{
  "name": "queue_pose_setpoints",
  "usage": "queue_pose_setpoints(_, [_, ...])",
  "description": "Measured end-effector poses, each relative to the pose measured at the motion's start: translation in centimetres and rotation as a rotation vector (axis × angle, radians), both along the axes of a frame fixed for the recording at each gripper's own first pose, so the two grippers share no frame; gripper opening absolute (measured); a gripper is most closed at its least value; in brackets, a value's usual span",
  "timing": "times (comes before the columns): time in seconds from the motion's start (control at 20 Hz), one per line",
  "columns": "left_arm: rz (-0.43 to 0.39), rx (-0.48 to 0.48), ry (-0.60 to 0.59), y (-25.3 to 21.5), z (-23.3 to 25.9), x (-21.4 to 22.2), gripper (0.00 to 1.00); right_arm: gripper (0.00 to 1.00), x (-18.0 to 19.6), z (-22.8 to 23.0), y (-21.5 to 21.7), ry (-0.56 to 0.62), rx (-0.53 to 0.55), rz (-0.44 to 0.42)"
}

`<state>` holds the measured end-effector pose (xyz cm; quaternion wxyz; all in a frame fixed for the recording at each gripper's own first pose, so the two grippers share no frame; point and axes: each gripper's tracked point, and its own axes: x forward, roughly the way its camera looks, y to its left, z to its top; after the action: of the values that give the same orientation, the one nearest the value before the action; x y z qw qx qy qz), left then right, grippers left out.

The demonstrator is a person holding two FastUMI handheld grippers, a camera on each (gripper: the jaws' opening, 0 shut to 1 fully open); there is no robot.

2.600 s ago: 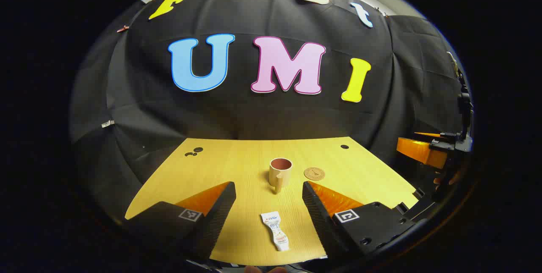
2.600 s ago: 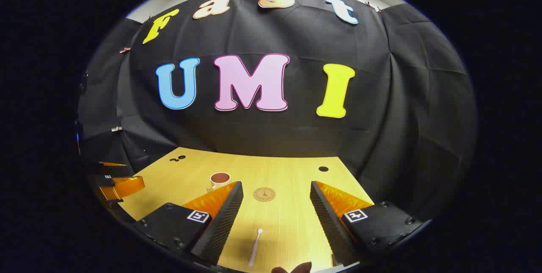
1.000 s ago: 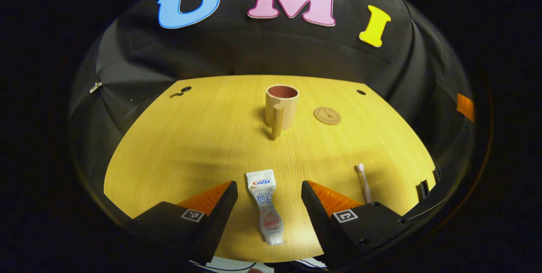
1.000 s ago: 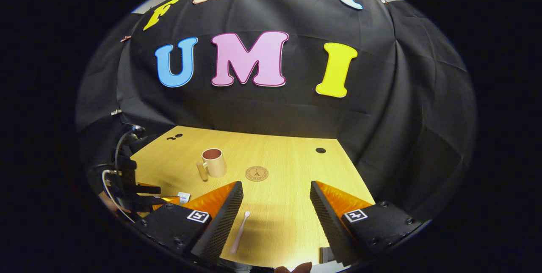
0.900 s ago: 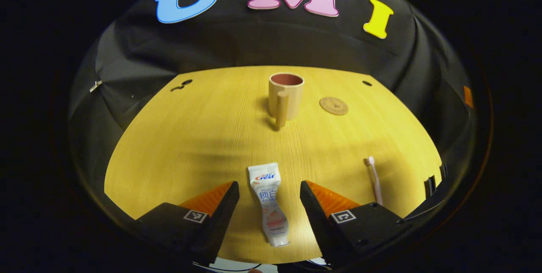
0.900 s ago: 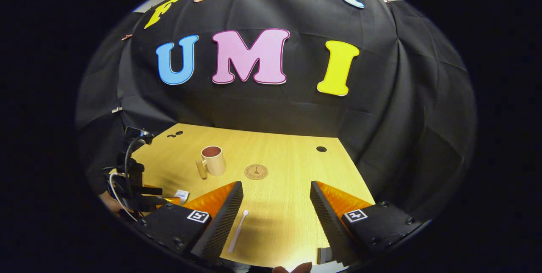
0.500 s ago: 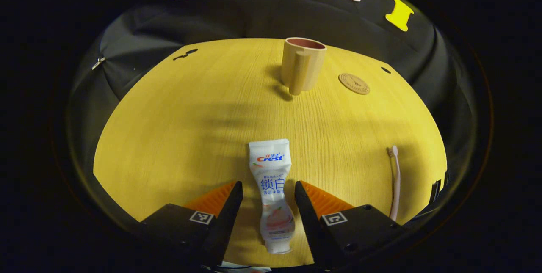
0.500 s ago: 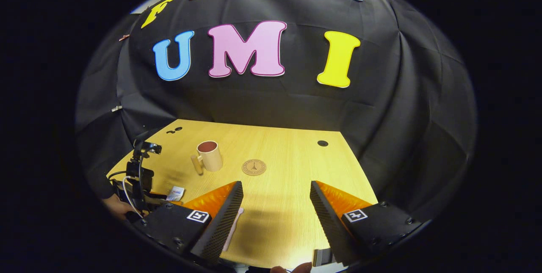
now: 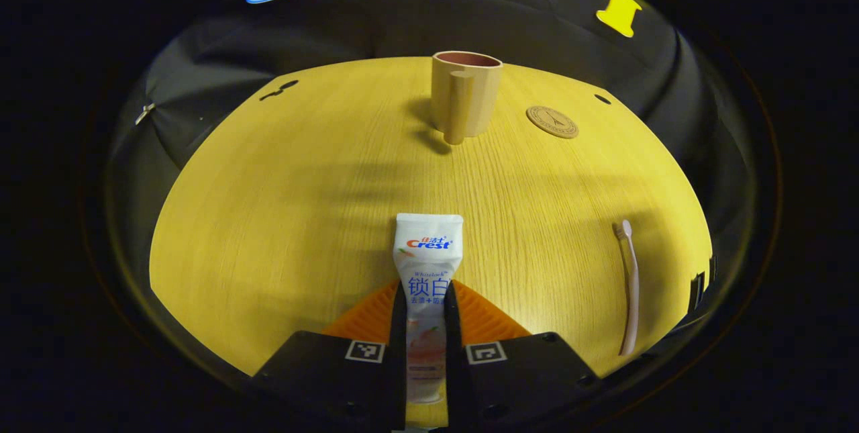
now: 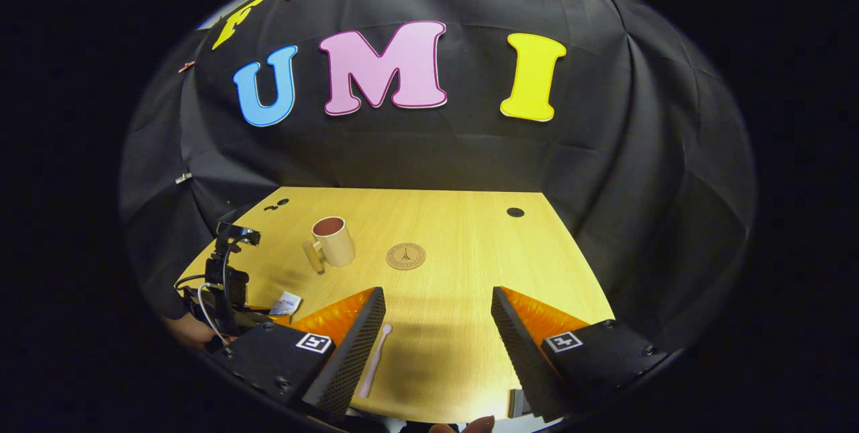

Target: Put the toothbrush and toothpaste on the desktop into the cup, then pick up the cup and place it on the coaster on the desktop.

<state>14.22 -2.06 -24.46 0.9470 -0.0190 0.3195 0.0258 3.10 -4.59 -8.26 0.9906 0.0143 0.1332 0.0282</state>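
Toothpaste (image 9: 427, 278) lies flat lengthwise, pinched between the left gripper (image 9: 425, 302) fingers, pointing toward the cup (image 9: 465, 93); right gripper (image 10: 436, 315) gapes wide.

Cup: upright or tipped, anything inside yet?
Upright. The cup stands on the desk, mouth up. No toothbrush or toothpaste sticks out; its bottom is hidden.

A light wooden worktop (image 10: 463, 231) with fine straight grain stands in a booth walled by black cloth (image 10: 631, 171) that hangs in creases and folds behind it and at both sides. Small dark round holes (image 10: 515, 212) sit near the worktop's far corners. Soft shadows lie across the wood, and a pale strip of ceiling (image 10: 221, 13) shows above the cloth.
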Motion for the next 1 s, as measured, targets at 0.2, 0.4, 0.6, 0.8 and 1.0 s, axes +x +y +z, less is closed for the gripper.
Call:
queue_pose_setpoints(0.2, [-0.090,-0.087,-0.014,-0.4,1.2,0.3,0.19,0.98,-0.4,-0.4,1.2,0.007,0.009,-0.012])
queue_pose_setpoints(0.4, [-0.215,-0.200,-0.311,-1.8,12.5,1.2,0.18,0.98,-1.5,-0.4,2.1,0.000,0.006,-0.055])
queue_pose_setpoints(0.6, [-0.290,-0.281,-0.570,-1.7,23.6,2.4,0.18,0.98,-2.9,-1.4,2.9,0.011,0.021,-0.108])
queue_pose_setpoints(0.8, [-0.372,-0.269,-0.681,-2.1,28.0,5.3,0.18,0.98,-4.6,-1.4,3.5,0.010,0.013,-0.162])
queue_pose_setpoints(1.0, [-0.418,-0.246,-0.717,-2.7,28.9,8.8,0.18,0.98,-6.5,-1.4,3.8,0.019,0.001,-0.204])
